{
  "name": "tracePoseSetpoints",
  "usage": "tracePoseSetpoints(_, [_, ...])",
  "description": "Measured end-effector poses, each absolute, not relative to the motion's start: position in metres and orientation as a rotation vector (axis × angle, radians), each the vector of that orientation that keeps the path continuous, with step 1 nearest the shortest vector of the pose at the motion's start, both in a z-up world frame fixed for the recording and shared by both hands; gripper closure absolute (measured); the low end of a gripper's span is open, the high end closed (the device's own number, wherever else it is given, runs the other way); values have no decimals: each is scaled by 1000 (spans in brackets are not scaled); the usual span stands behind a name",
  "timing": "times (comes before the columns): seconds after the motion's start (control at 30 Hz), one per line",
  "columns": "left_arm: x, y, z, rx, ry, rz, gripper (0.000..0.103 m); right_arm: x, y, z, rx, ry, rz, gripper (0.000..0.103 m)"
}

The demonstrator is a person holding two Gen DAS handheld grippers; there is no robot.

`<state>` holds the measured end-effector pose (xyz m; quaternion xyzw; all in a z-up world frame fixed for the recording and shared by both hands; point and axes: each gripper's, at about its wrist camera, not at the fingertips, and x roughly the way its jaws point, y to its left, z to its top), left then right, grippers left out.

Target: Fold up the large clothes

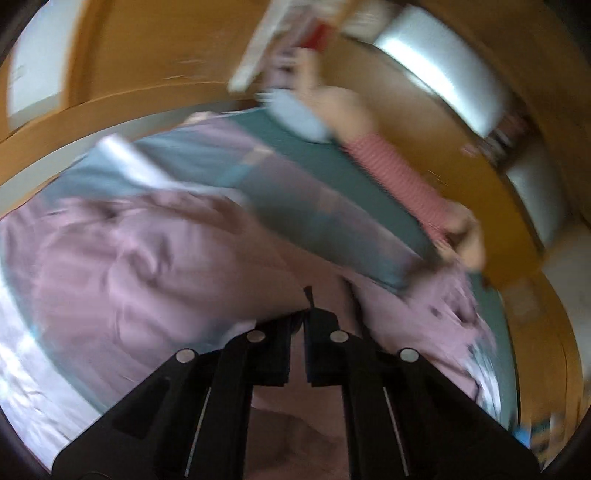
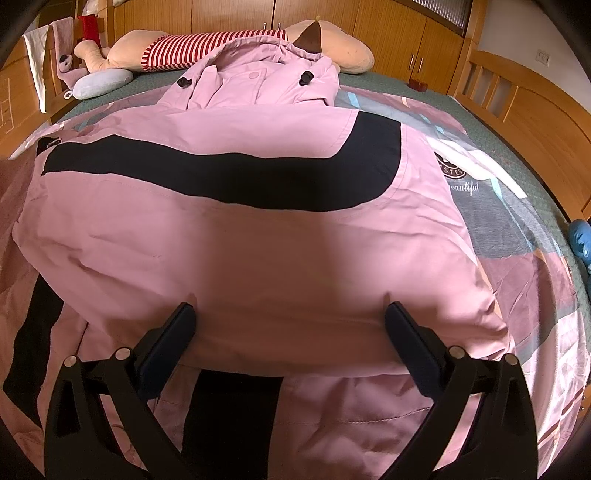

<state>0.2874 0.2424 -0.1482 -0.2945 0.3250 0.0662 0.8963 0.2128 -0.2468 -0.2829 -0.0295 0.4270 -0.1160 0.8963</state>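
A large pink jacket (image 2: 258, 229) with a broad black stripe (image 2: 221, 177) lies spread on a bed, its hood (image 2: 266, 77) at the far end. My right gripper (image 2: 290, 321) is open, its fingers resting on the jacket's near folded part. In the blurred left wrist view, my left gripper (image 1: 304, 321) is shut on a pinch of the pink jacket fabric (image 1: 147, 258), lifted above the bed.
A patterned bedsheet (image 2: 517, 229) covers the bed. A large plush toy in a red-striped top (image 2: 207, 46) and a small grey pillow (image 2: 103, 83) lie at the far end. Wooden wardrobes (image 2: 369, 22) and a headboard (image 2: 524, 99) surround the bed. A blue toy (image 2: 581, 240) sits at the right.
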Motion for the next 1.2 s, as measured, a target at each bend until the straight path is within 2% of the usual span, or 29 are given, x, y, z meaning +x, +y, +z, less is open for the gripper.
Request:
tracePoseSetpoints(0.23, [276,82,-160,-280,809,-190,98,213,-255,-279,5,895,-223,1])
tracePoseSetpoints(0.33, [269,44,-180,-196,879,-264,98,209,-268,-271,71,880,-267,1])
tracePoseSetpoints(0.43, [265,16,-202,-118,942,-322,98,198,-302,-257,252,823,-329,1])
tracePoseSetpoints(0.57, [266,-11,-237,49,1028,-378,84,187,-336,-242,440,779,-333,1])
tracePoseSetpoints(0.63, [258,-24,-253,125,1060,-381,83,184,-340,-237,458,773,-335,1])
tracePoseSetpoints(0.67, [249,-34,-257,160,1053,-385,78,183,-342,-236,463,771,-333,1])
tracePoseSetpoints(0.73, [235,-52,-254,269,1011,-402,56,182,-342,-235,474,782,-314,1])
tracePoseSetpoints(0.77, [225,-58,-250,321,985,-405,29,181,-343,-235,479,785,-308,1])
tracePoseSetpoints(0.8, [218,-64,-246,355,951,-406,18,180,-344,-235,487,789,-303,1])
tracePoseSetpoints(0.97, [196,-55,-209,359,814,-458,17,181,-345,-237,521,804,-284,1])
tracePoseSetpoints(1.2, [244,54,-185,44,864,-218,14,188,-329,-241,691,808,9,1])
